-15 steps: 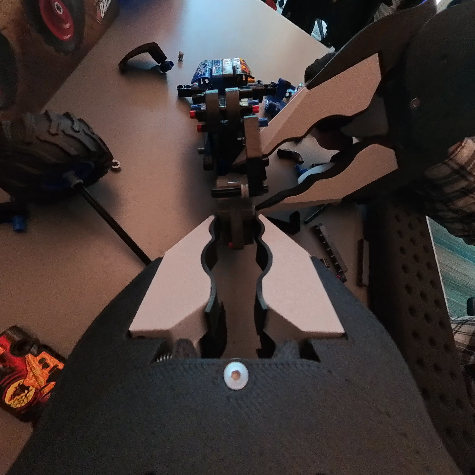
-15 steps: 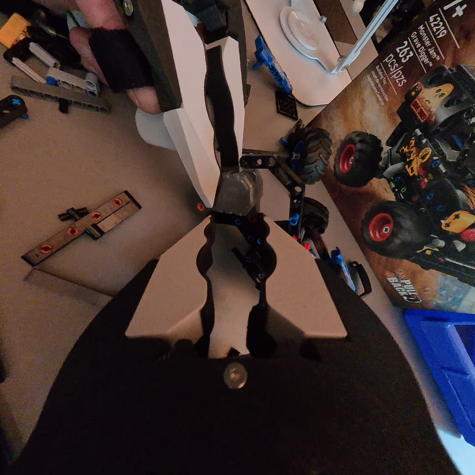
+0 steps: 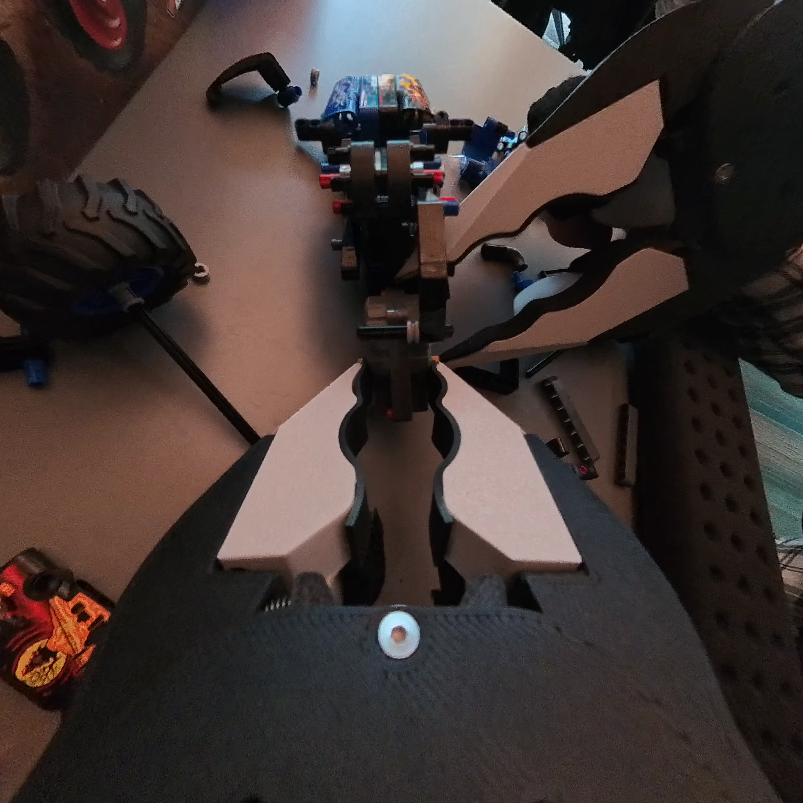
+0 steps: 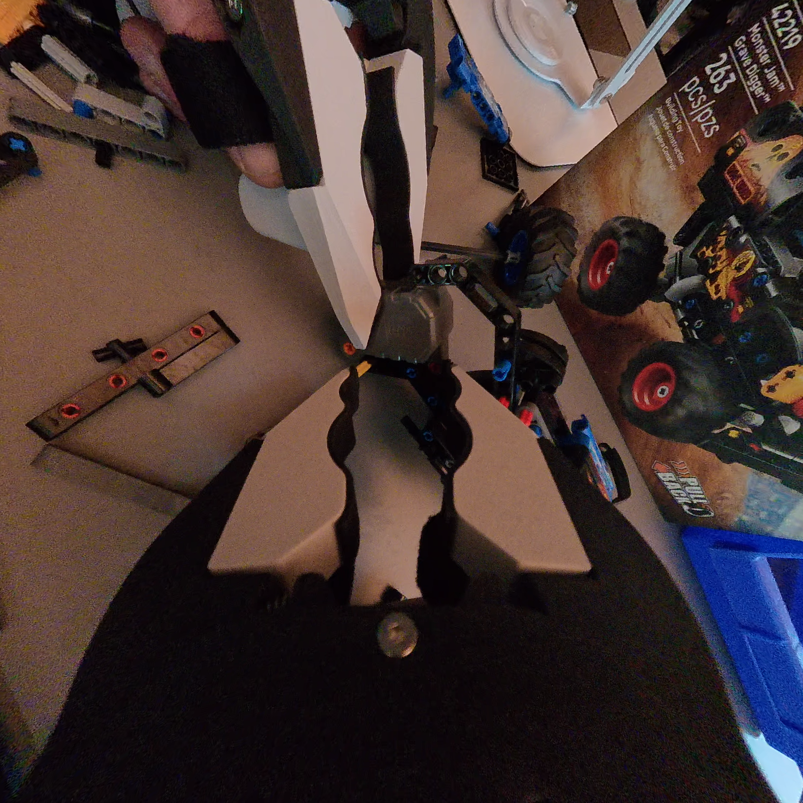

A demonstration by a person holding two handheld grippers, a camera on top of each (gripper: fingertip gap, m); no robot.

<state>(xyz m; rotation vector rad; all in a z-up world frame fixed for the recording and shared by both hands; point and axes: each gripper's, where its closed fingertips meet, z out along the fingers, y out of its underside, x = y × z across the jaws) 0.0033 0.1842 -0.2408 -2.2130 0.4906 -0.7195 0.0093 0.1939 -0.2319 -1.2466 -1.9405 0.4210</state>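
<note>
left wrist view: your left gripper [image 3: 397,369] has its beige fingers drawn in narrow and clamped on the near end of a black and dark grey toy brick chassis with red and blue pins [image 3: 391,243]. the chassis runs away from you toward the far edge of the grey worktop [image 3: 269,243], with its decorated blue and orange panels at the far end. your right gripper [image 3: 443,310] comes in from the right; its fingers straddle the side of the same chassis, one tip just beside your left gripper's right finger. a large black knobbly rubber tyre on a thin black axle rod [image 3: 91,256] lies by the left edge. a curved black brick arch [image 3: 247,76] lies near the far edge. a black notched beam [image 3: 569,423] lies on the right, next to a black perforated panel [image 3: 712,499].

right wrist view: your right gripper [image 4: 402,369] stands partly open around the black frame of the chassis [image 4: 434,417], just below its grey motor block [image 4: 410,323]; whether the pads grip it cannot be told. your left gripper [image 4: 382,278] comes down from the top, closed on that block. a long dark grey brick beam with red pins [image 4: 134,373] lies toward the left edge. a printed cardboard box picturing a monster truck [image 4: 695,304] stands along the right edge, with a blue plastic bin [image 4: 756,617] beside it.
</note>
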